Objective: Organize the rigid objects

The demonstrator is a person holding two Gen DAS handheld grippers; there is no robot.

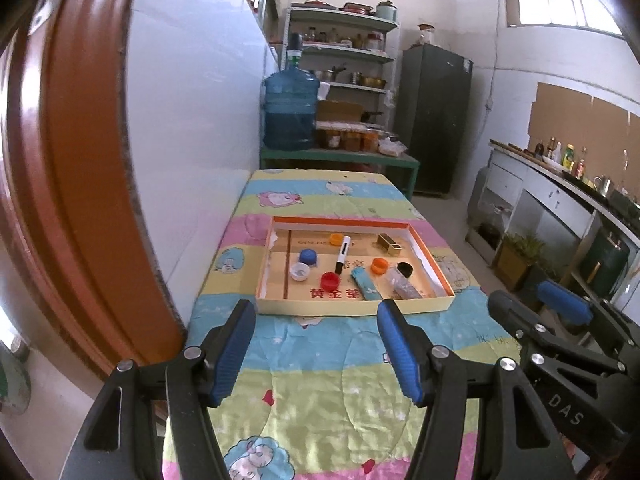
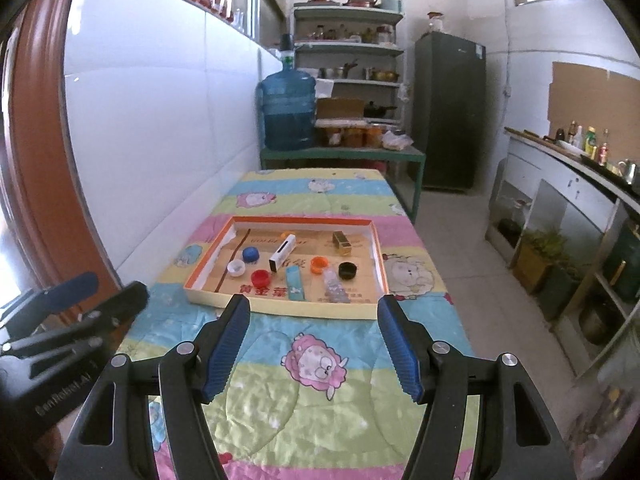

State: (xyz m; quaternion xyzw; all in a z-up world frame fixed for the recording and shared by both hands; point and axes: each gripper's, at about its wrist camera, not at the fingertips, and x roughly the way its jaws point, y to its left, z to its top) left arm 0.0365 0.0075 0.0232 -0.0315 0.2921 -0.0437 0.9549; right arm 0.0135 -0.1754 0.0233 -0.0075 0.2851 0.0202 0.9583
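Observation:
A shallow cardboard tray (image 1: 352,305) (image 2: 280,305) lies on the quilt-covered table. It holds bottle caps: blue (image 1: 308,256), white (image 1: 300,271), red (image 1: 330,280), orange (image 1: 379,265) and black (image 1: 405,269). It also holds a white marker-like stick (image 1: 343,252), a gold box (image 1: 389,243), a teal pack (image 1: 366,284) and a clear bag (image 1: 404,286). My left gripper (image 1: 316,312) is open and empty, short of the tray's near edge. My right gripper (image 2: 314,306) is open and empty, also short of the tray. Each gripper shows in the other's view, right (image 1: 532,300) and left (image 2: 112,284).
The table (image 1: 320,392) stands against a white wall on the left. Beyond it are a green bench with a blue water jug (image 1: 289,110), shelves (image 1: 344,52) and a dark cabinet (image 1: 436,116). A kitchen counter (image 1: 560,184) runs along the right, across a floor aisle.

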